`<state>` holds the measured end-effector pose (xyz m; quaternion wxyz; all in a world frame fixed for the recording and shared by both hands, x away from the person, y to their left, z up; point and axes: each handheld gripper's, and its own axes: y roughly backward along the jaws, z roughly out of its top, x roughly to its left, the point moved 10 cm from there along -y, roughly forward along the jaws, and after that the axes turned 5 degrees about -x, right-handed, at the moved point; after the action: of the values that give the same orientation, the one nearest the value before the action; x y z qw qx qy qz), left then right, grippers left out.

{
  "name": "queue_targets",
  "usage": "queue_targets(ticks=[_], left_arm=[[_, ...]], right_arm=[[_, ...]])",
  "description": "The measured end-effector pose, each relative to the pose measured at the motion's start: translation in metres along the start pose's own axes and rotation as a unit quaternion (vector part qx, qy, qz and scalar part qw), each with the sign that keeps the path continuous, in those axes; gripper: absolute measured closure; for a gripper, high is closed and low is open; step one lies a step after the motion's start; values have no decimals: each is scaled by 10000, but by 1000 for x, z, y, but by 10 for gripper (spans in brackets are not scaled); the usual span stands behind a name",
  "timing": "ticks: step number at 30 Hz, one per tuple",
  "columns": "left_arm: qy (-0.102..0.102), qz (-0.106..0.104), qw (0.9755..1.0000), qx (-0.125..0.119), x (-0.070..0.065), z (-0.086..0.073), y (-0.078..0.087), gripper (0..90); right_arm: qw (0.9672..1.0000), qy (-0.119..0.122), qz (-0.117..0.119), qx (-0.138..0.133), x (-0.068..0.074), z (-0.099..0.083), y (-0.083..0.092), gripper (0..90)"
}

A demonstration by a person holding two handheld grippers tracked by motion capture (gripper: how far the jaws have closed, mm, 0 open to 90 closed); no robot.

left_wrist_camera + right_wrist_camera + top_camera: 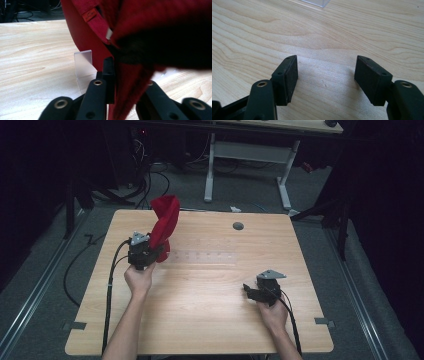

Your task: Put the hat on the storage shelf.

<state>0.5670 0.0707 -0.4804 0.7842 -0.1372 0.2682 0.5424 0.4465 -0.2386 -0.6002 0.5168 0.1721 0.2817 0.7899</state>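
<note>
Left gripper [150, 251] is clenching a red cloth [164, 219] near the surface's far-left corner; soft, light, drooping. Right gripper [326, 75] is lying released.

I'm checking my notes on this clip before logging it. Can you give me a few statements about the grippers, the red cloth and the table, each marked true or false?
1. The left gripper is shut on the red cloth. True.
2. The right gripper holds the cloth too. False: it is open, with bare table between its jaws.
3. The cloth lies flat on the table. False: it is lifted, bunched above the left gripper.
4. A clear plastic piece sits on the table near the cloth. True.
</note>
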Motion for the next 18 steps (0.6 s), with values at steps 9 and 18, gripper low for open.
queue_targets(ticks=[9, 18], left_arm=[[-192, 42, 9998, -4, -2, -4, 8, 562], [-280, -12, 9996, 54, -4, -3, 14, 398]], right_arm=[[10000, 0, 1, 1, 0, 0, 0, 357], [10000, -8, -8, 3, 0, 0, 0, 357]])
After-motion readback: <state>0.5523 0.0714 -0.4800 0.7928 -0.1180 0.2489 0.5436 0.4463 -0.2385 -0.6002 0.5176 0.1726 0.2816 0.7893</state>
